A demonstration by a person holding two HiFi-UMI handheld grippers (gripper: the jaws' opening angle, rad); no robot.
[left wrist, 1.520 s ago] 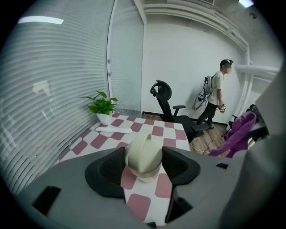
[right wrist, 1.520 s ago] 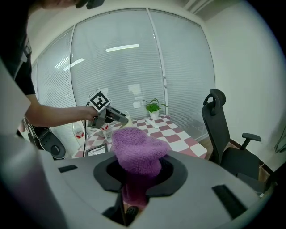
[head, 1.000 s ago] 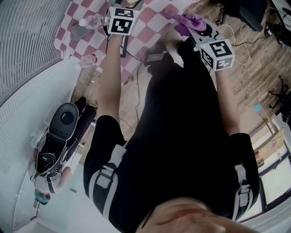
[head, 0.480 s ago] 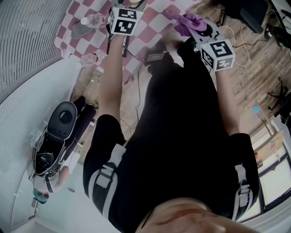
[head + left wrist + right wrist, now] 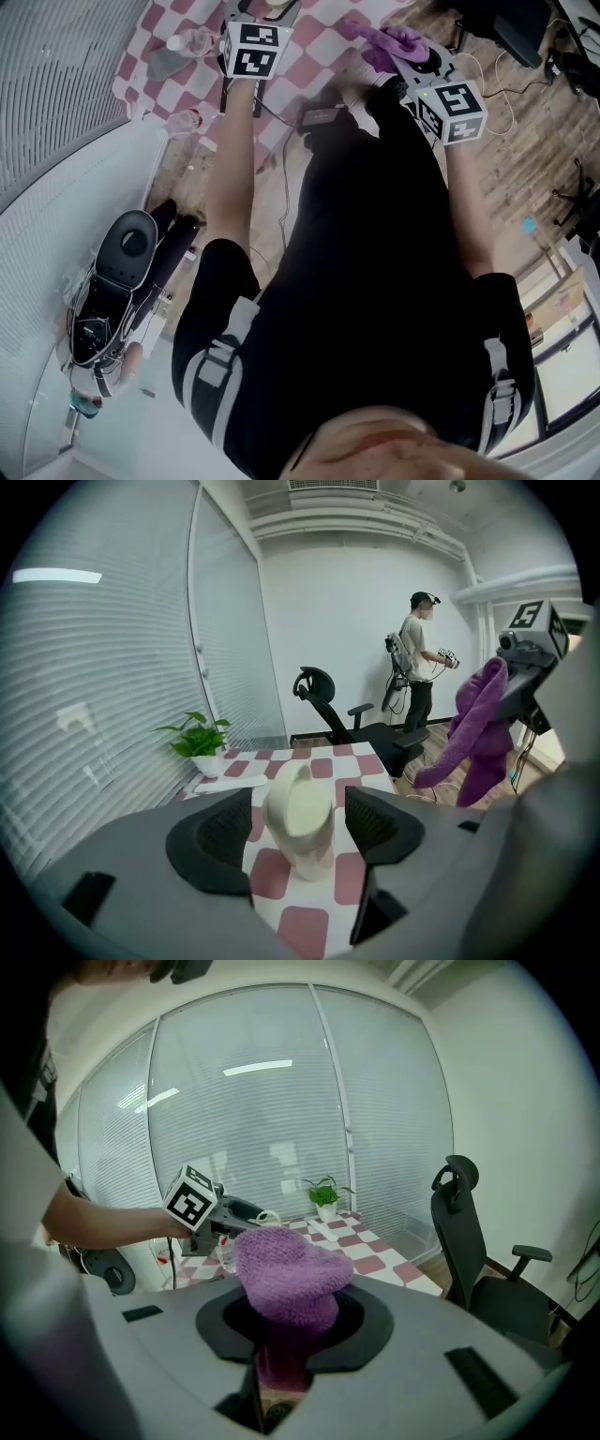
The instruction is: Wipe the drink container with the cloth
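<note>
Left gripper [image 5: 298,836]: the jaws had just been opening and stood wide, flanking the cream drink container [image 5: 300,808] without touching it. The container stood upright on the red-and-white checked table [image 5: 305,930]. Right gripper [image 5: 292,1326]: the jaws were narrow, clamped on the purple cloth [image 5: 286,1274], which hung in the air to the container's right.

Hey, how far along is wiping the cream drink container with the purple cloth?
Done: the right claw is shut on the purple cloth, held in the air. In hand: the left claw, whose jaws have just been opening, brackets the cream drink container on the checkered table, pads not pressing it. Left: the cloth is apart from the container, so the wiping itself seems yet to come.
</note>
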